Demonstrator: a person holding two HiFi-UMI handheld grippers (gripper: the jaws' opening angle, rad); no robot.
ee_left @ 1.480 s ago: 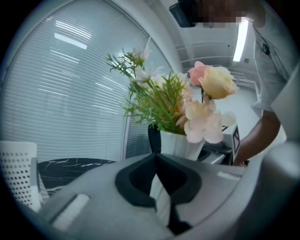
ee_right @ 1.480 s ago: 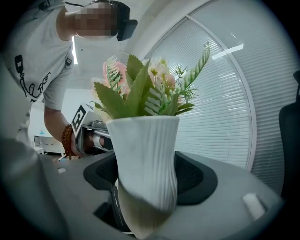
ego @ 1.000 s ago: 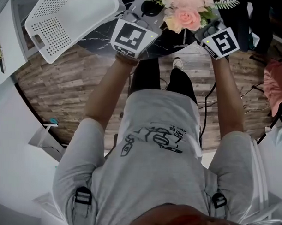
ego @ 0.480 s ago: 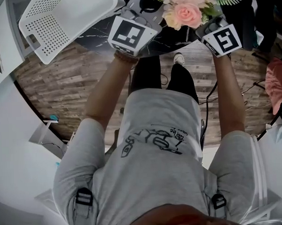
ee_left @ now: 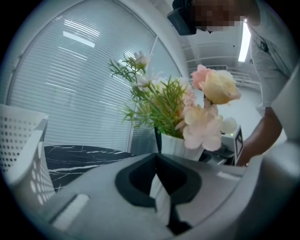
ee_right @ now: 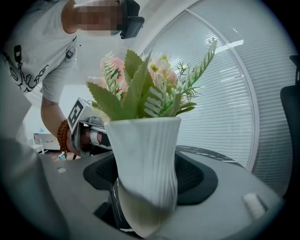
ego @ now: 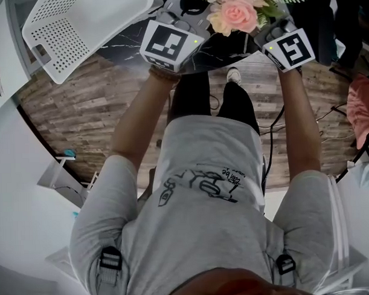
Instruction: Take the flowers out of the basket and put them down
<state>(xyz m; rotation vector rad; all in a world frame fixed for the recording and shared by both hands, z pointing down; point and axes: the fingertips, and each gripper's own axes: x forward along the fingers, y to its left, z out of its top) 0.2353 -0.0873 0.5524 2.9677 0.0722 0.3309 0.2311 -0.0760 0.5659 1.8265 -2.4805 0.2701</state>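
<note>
Flowers (ego: 240, 12) higher in frame, right tool (ee_right: 146, 199) still clamping vase (ee_right: 146, 150)

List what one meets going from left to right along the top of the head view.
basket → left hand-held gripper → flowers → right hand-held gripper

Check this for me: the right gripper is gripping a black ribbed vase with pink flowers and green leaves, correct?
Not black: the vase is white, as the right gripper view shows. Otherwise yes, the right gripper is gripping that ribbed vase with pink flowers and green leaves.
</note>
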